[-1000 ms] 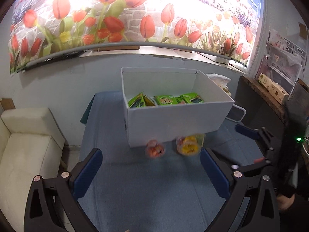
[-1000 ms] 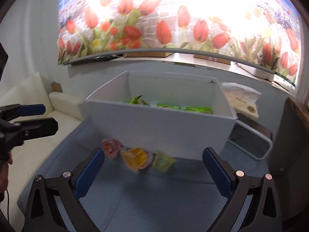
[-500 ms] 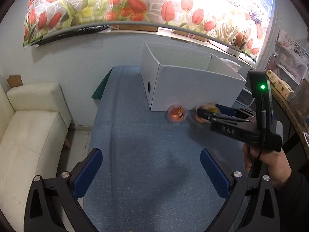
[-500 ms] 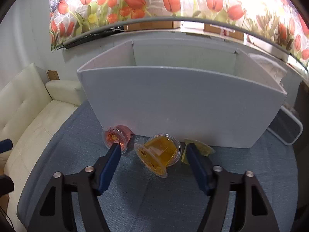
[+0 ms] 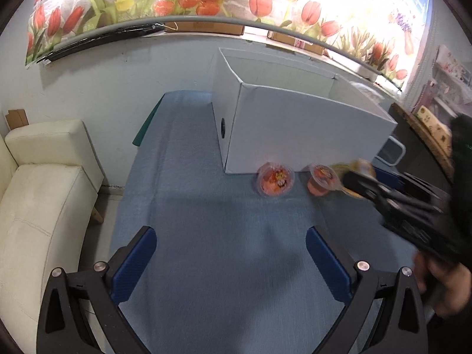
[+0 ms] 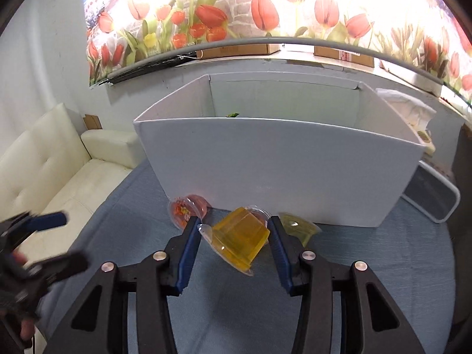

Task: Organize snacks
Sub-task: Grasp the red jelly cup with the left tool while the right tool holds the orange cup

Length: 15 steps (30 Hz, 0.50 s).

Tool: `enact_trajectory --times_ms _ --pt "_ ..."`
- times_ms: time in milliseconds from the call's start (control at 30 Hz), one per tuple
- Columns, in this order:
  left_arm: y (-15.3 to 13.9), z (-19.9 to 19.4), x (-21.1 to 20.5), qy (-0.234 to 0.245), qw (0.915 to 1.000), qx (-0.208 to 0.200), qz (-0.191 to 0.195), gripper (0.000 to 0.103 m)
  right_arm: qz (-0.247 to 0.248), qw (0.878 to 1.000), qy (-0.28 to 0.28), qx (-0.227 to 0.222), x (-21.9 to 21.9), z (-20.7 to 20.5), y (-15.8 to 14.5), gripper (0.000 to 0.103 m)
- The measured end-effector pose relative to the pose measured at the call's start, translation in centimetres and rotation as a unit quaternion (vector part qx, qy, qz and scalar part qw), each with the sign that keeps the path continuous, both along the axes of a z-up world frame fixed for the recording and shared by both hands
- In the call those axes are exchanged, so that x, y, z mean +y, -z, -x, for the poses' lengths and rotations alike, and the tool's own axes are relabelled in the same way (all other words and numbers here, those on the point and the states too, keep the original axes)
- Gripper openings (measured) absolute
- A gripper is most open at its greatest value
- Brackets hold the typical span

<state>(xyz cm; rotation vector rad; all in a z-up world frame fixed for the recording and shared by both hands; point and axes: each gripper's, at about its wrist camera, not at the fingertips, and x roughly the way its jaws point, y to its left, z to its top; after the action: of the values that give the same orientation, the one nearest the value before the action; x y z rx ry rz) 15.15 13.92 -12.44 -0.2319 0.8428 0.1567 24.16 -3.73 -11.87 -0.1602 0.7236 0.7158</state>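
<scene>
Far left in the right wrist view: cream sofa (image 6: 56,174), and in front of it the blurred left gripper (image 6: 44,242) with its blue-padded fingers (image 6: 48,219) spread wide, holding nothing. Same state from its own camera: fingers (image 5: 134,262) far apart above bare blue tabletop (image 5: 224,265), touching nothing.

Next rightward, red jelly cup (image 6: 185,211) lying on its side on the tabletop (image 6: 368,265), close against the front wall of the white box (image 6: 277,171); printed lid facing the camera, print too small to read. In the left wrist view, that lid (image 5: 275,178) showing a cartoon picture only, no legible words.

Centre: right gripper (image 6: 234,240) with fingers (image 6: 188,253) narrowed around the orange jelly cup (image 6: 240,240), both pads at the cup's sides, the cup tilted with its base toward the camera. Gripping, by the look of it; full pad contact hard to confirm. No label readable on it.

Just right of the right-hand finger: yellow-green jelly cup (image 6: 298,227), on the tabletop near the box wall. Writing not legible.

Inside the box, only a sliver of green packet (image 6: 232,114) visible over the rim.

Farther right, a white-framed dark tray-like thing (image 6: 433,197) beside the box. Above, tulip mural (image 6: 265,8); small red-and-white label on a cardboard box on the ledge, unreadable.
</scene>
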Motion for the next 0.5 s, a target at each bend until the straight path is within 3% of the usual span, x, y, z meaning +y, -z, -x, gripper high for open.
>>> enact_trajectory --times_ms 500 --pt "3.7 -8.9 -3.9 -0.004 0.9974 0.045 -0.056 0.103 -0.029 1.000 -0.006 0.008 -5.8 4.1 -0.7 0.050"
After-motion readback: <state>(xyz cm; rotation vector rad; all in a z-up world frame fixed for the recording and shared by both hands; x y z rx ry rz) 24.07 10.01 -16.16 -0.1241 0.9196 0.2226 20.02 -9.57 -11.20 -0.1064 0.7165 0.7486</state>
